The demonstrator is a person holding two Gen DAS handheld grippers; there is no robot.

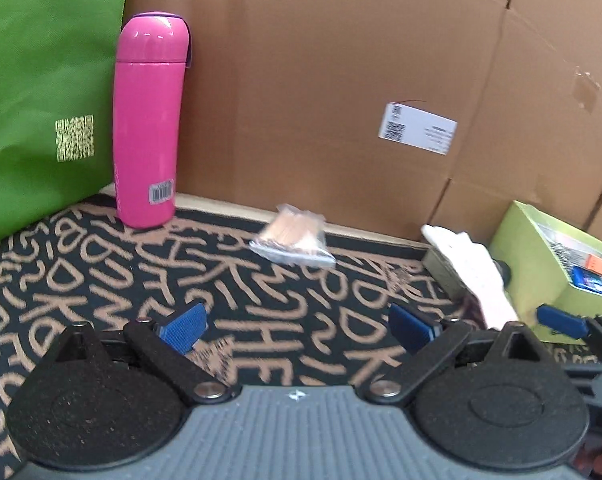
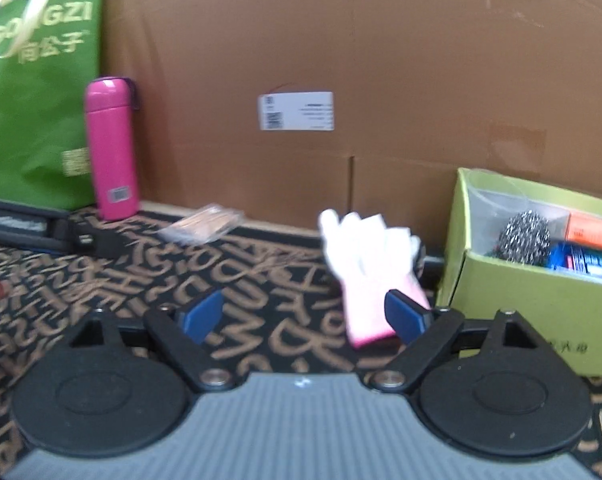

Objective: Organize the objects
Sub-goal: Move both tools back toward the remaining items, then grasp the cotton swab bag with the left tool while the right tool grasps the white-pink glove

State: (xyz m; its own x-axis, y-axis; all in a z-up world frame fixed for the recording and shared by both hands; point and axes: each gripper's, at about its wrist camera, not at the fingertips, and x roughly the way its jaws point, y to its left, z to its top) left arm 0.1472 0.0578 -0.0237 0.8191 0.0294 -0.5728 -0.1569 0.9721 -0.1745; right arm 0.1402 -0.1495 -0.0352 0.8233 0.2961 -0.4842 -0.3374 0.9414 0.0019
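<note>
My left gripper (image 1: 297, 330): ribbed grey body, black round discs, black link arms with silver screws, blue textured pads (image 1: 183, 326). My right gripper (image 2: 303, 316): same build.

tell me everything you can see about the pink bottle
The pink bottle is a tall, glossy cylinder with a domed cap, a purple strap at its top and a barcode sticker near the base. It stands upright on the patterned mat, beside the green bag, against the cardboard wall. No gripper touches it.
</note>
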